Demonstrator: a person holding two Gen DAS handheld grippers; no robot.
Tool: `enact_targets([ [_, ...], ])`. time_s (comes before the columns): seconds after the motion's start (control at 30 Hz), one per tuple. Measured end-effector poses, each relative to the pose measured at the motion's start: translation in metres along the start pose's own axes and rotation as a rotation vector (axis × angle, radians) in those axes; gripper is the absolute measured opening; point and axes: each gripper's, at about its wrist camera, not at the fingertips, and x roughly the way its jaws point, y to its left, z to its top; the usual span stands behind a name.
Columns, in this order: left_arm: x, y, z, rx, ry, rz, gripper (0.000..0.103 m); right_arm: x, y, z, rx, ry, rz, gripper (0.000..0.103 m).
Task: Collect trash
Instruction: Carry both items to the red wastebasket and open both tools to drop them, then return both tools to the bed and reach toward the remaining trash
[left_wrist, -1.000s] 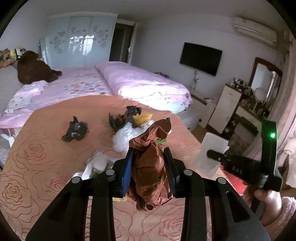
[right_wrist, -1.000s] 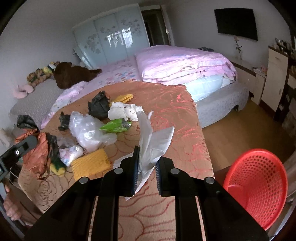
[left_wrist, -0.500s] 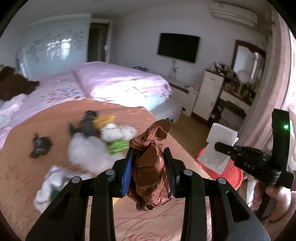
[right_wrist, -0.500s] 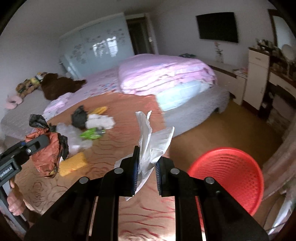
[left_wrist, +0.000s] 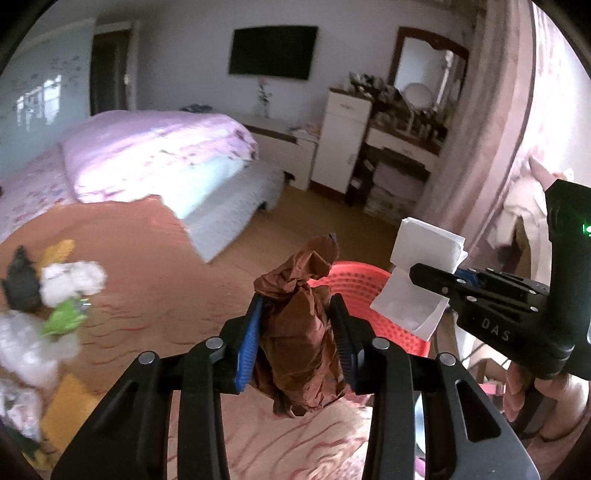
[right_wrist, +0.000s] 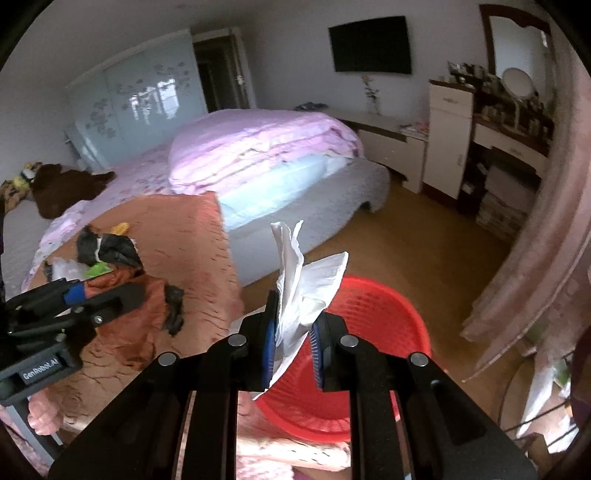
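Observation:
My left gripper is shut on a crumpled brown bag and holds it over the orange bedspread's corner, just short of the red basket. My right gripper is shut on a white folded tissue held above the near rim of the red basket. The right gripper with its tissue shows at the right in the left wrist view. The left gripper with the brown bag shows at the left in the right wrist view.
More trash lies on the orange bedspread: white wads, a black bag, a green wrapper, clear plastic, a yellow piece. A pink bed, dresser and curtain surround the wooden floor.
Both grippers have swung to the right, away from the trash pile on the bedspread and toward the red basket, each still holding its item. The basket now sits under the right gripper.

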Motion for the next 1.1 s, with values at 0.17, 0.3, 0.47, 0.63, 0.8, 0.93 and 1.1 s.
enact_targets([
  [0.17,0.028,-0.023,0.0,0.045,0.045,-0.027,0.038,0.009,-0.025,-0.013,0.062,0.033,-0.026,0.016],
  [0.3,0.041,-0.034,-0.002,0.064,0.067,-0.05,0.038,0.02,-0.037,-0.021,0.09,0.058,-0.039,0.016],
  [0.47,0.059,-0.043,-0.006,0.069,0.109,-0.073,0.039,0.035,-0.047,-0.033,0.114,0.114,-0.044,0.018],
  [0.63,0.057,-0.04,-0.009,0.049,0.095,-0.058,0.063,0.038,-0.05,-0.035,0.138,0.116,-0.064,0.047],
  [0.8,0.042,-0.028,-0.007,0.03,0.04,0.008,0.075,0.033,-0.056,-0.035,0.166,0.087,-0.098,0.062],
  [0.93,0.027,-0.02,-0.009,0.036,-0.017,0.09,0.08,0.026,-0.05,-0.035,0.146,0.04,-0.126,0.067],
  [1.1,0.009,-0.019,-0.015,0.048,-0.088,0.154,0.084,0.013,-0.035,-0.033,0.103,-0.051,-0.129,0.078],
])
